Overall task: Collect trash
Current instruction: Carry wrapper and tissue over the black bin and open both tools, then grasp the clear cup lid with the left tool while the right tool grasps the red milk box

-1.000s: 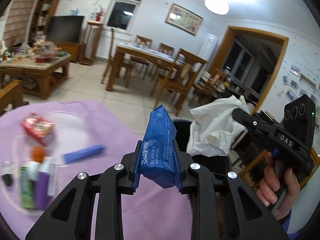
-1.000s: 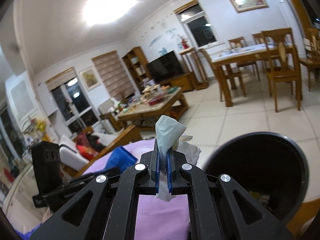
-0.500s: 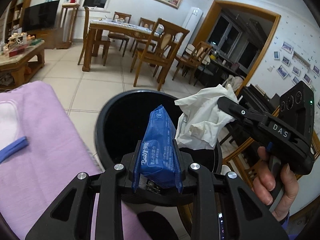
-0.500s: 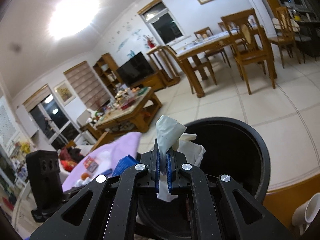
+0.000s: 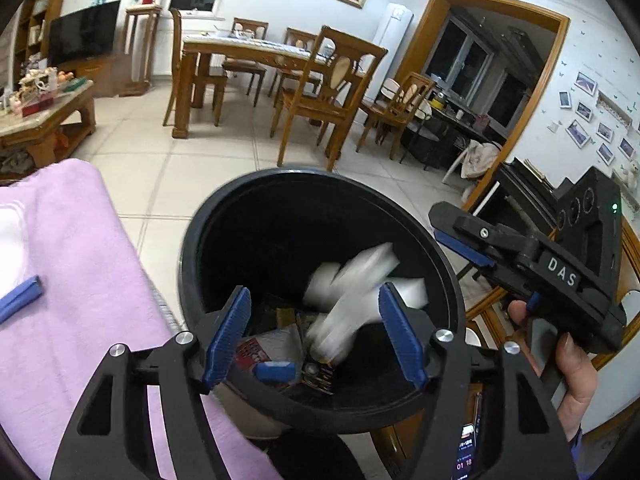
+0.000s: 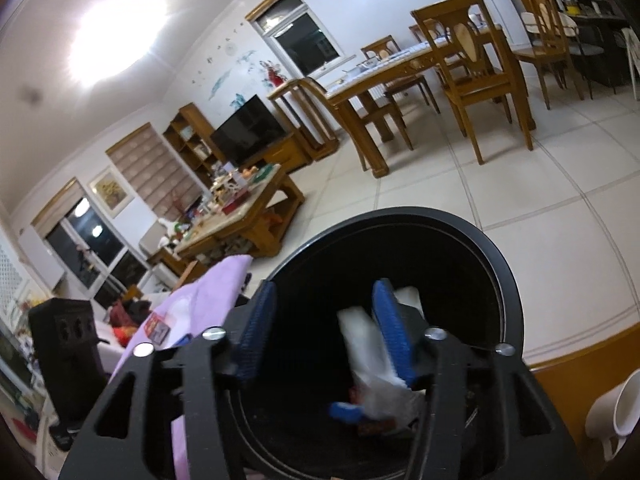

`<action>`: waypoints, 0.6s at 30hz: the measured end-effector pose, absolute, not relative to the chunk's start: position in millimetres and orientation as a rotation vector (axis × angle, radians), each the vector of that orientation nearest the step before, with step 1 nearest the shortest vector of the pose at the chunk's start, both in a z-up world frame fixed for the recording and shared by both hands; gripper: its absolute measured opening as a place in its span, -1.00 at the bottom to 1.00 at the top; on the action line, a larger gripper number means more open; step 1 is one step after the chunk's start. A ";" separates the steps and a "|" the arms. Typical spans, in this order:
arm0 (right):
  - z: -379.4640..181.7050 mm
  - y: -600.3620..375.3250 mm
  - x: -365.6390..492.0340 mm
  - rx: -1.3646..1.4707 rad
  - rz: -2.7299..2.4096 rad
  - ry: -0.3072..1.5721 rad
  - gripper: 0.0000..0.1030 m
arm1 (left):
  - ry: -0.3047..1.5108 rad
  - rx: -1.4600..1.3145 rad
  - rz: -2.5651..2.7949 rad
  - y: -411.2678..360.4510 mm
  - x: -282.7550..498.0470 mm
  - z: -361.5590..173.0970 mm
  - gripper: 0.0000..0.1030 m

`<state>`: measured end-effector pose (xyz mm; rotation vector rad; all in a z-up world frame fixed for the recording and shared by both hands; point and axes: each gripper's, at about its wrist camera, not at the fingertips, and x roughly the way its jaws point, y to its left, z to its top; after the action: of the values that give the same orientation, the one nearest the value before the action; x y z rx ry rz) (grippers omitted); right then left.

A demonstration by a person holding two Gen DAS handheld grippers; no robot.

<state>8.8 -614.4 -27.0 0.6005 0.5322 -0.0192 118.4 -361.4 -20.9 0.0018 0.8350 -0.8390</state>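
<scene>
Left gripper (image 5: 314, 336) released, jaws just opened, nothing between the pads; blue packet (image 5: 275, 371) down among litter low in the black bin (image 5: 188, 264), bottom centre of frame. Right gripper (image 6: 324, 334) likewise just opened; white tissue (image 6: 366, 346) blurred, brushing its right-hand pad, inside the bin. Purple cloth (image 5: 80, 248) at left.

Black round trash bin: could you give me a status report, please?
Left gripper, right gripper open, just released. White tissue falling into black round trash bin. Nothing blocking.
</scene>
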 end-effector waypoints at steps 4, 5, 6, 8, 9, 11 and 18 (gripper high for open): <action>-26.7 -607.2 9.5 0.585 -0.014 0.533 0.16 | 0.819 -0.016 -0.835 -346.7 111.7 -8.2 0.30; -24.4 -604.1 10.8 0.579 -0.012 0.533 0.21 | 0.810 -0.016 -0.828 -337.7 110.2 -4.1 0.30; -23.0 -599.8 12.6 0.571 -0.008 0.535 0.24 | 0.802 -0.017 -0.819 -330.1 108.9 -1.3 0.30; -17.5 -587.9 18.4 0.555 0.006 0.541 0.24 | 0.787 -0.021 -0.789 -306.7 107.0 3.0 0.30; -14.8 -579.7 21.9 0.546 0.015 0.544 0.24 | 0.784 -0.026 -0.771 -293.8 108.4 4.5 0.30; -10.0 -564.0 27.7 0.531 0.033 0.550 0.24 | 0.777 -0.044 -0.720 -262.1 109.9 7.6 0.30; 7.7 -476.2 66.5 0.449 0.141 0.603 0.24 | 0.764 -0.114 -0.533 -142.6 112.9 7.1 0.30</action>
<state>66.5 -476.2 7.7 0.4491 0.6027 0.1410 112.9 -142.6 7.1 -0.1135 0.7638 -0.5333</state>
